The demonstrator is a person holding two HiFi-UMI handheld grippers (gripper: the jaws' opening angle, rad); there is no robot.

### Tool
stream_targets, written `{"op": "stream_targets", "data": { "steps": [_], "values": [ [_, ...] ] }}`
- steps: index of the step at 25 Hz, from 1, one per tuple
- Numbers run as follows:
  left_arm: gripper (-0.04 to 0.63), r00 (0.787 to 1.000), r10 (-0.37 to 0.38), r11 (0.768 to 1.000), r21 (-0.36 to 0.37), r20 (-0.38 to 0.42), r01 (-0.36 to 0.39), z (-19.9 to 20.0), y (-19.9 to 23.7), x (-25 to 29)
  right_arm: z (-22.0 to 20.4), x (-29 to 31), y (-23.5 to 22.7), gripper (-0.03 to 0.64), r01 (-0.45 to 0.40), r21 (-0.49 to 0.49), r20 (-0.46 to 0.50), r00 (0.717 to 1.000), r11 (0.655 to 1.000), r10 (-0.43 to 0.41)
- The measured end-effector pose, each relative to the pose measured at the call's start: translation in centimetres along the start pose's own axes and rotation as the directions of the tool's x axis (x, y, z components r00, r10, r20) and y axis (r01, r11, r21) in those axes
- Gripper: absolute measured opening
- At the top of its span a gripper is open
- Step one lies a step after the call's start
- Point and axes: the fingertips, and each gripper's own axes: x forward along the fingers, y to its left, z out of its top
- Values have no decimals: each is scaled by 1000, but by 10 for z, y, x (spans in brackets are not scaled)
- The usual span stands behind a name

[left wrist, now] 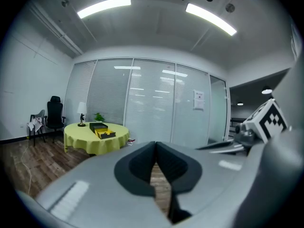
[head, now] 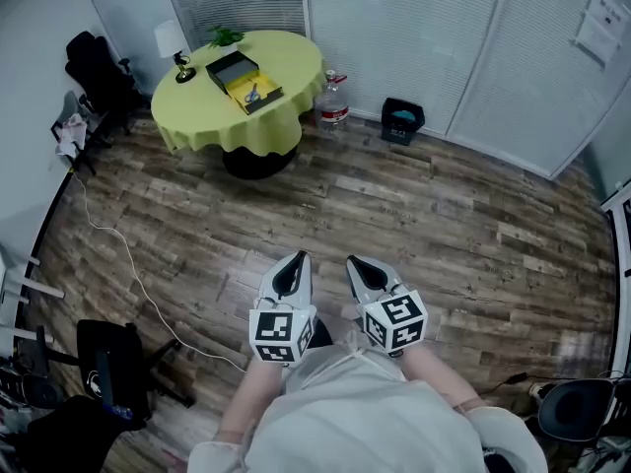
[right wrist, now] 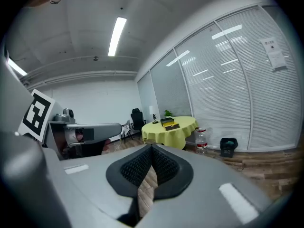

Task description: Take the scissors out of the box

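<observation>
L gripper & R gripper both had jaws shut, empty, well apart from box on counter; scissors prob inside.

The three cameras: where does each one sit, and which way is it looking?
Head view: on the person's head, facing steeply down at the floor and distant table; shows their arms, left gripper and right gripper.
Left gripper view: on the left gripper, looking along its shut jaws towards the table; the right gripper's marker cube shows at right.
Right gripper view: on the right gripper, along its shut jaws; left gripper at left.
Shared: all see the table with its box.
</observation>
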Motion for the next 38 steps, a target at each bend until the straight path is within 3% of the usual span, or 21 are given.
{"op": "stream_targets", "data": {
  "steps": [11, 17, 25, 29, 38],
  "values": [
    [6, 999, 18, 999, -46, -48, -20, -9, 67, 68, 6, 82, -27, 0, 13, 22, -41, 999, 1000, -13],
    [6, 998, -8, 999, -50, -63, 5, 8, 136, 128, 32, 169, -39, 0, 36, 19, -69, 997, 999, -35],
    [6, 998, -43, 997, -68, -56, 39, 51, 265, 212, 96, 311, -39, 0, 105, -31, -72, 992, 994, -107],
    [6, 992, -110, 992, -75, -63, 105, 62, 304, 241, 113, 364, -33, 0, 89, -46, -80, 993, 995, -93],
    [6, 993, -65, 993, -105, -94, 55, 45, 370, 299, 116, 454, -56, 0, 66, -59, -142, 987, 996, -74]
  ]
}}
